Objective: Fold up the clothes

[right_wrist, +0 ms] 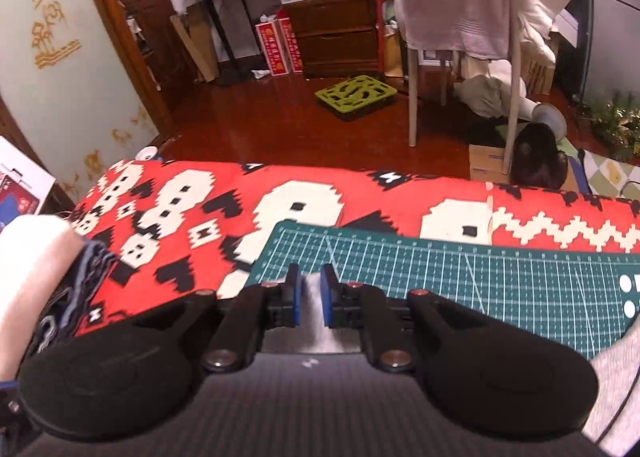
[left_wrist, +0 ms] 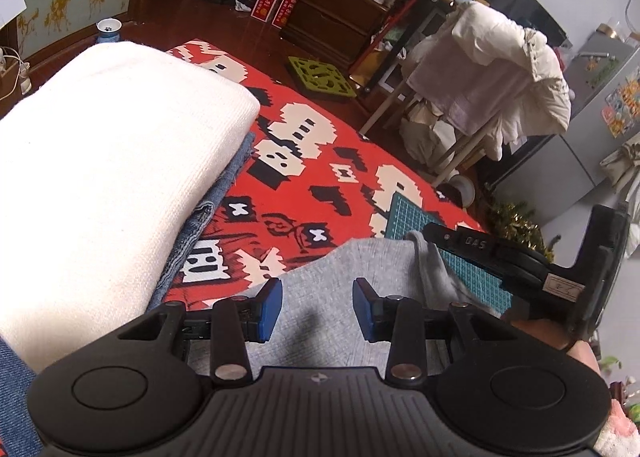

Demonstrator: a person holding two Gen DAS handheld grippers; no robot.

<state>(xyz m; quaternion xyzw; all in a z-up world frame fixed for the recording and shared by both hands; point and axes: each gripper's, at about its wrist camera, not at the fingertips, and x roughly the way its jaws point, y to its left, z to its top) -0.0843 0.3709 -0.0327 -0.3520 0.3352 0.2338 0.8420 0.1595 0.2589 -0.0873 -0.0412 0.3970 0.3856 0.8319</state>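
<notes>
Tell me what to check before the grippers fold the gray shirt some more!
1. Left gripper open above the gray garment: ok, its fingers are wide apart with nothing between them.
2. Right gripper holding a gray edge: ok, cloth shows in the narrow gap between its fingers.
3. Folded white garment sitting neatly on the jeans: ok.
4. Stack apart from the gray garment: ok, red patterned cloth shows between them.
5. Green cutting mat bare ahead of the right gripper: ok.
6. Whole gray garment lying flat: cannot tell, most of it is hidden under the grippers.
</notes>
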